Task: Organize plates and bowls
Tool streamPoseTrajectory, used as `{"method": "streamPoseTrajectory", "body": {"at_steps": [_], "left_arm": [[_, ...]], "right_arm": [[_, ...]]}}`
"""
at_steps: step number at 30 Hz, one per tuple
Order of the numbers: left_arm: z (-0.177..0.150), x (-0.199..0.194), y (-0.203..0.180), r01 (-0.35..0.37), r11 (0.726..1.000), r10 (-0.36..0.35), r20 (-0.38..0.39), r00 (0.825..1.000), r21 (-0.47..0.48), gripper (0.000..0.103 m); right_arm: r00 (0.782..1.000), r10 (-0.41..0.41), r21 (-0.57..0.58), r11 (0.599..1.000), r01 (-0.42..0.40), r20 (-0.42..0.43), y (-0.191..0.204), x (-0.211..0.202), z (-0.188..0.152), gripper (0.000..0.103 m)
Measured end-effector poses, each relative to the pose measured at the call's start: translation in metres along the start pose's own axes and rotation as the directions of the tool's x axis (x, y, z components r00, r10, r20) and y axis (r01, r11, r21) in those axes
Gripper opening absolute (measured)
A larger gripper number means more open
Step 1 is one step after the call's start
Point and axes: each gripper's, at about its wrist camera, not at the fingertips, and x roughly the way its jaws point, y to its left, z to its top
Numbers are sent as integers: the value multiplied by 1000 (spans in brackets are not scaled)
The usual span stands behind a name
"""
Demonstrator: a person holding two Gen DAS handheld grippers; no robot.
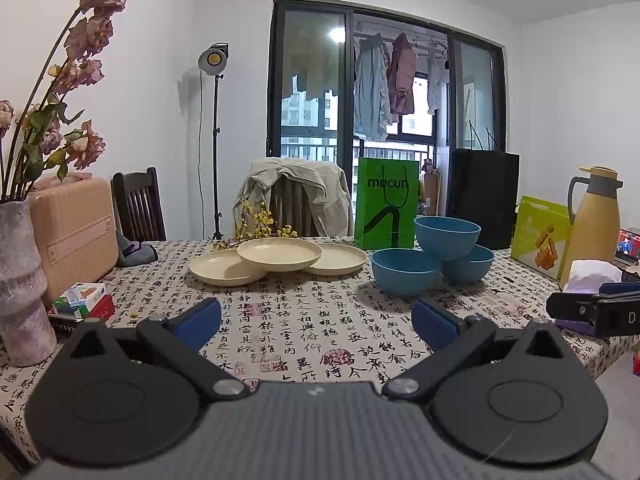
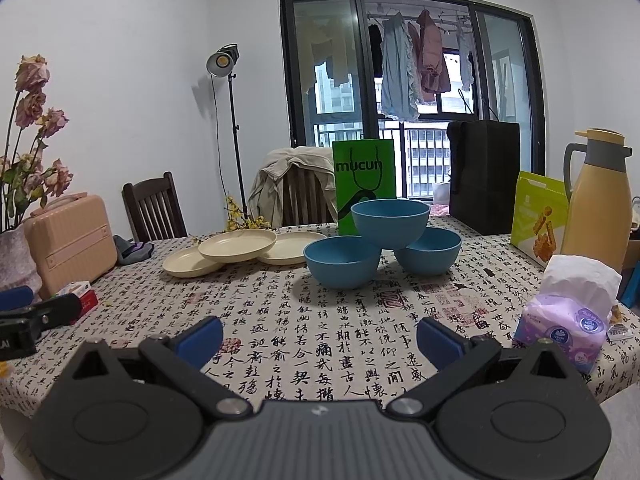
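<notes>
Three cream plates lie at the table's far middle: a left plate (image 1: 222,267), a right plate (image 1: 340,259), and a top plate (image 1: 279,254) resting across both. To their right stand three blue bowls: a front bowl (image 1: 405,272), a back bowl (image 1: 472,264), and a top bowl (image 1: 447,237) perched on their rims. The same plates (image 2: 238,245) and bowls (image 2: 342,262) appear in the right wrist view. My left gripper (image 1: 316,318) hovers open over the near tablecloth, well short of the dishes. My right gripper (image 2: 320,338) is likewise open and holds nothing.
A calligraphy-print tablecloth (image 1: 312,332) covers the table. A vase of dried flowers (image 1: 20,280), a pink case (image 1: 74,236) and small boxes (image 1: 82,300) crowd the left. A green bag (image 1: 386,204), yellow box (image 1: 538,236), thermos (image 1: 594,220) and tissue pack (image 2: 568,316) stand behind and right.
</notes>
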Motion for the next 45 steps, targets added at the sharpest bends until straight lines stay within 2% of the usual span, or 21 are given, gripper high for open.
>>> {"method": "streamPoseTrajectory", "body": {"at_steps": [45], "left_arm": [[-4,3,0,2,1000,-2,-7,1000,-15,103]], "right_arm": [[1000,-11,-7,1000,11,15,-2,-2,1,103]]}}
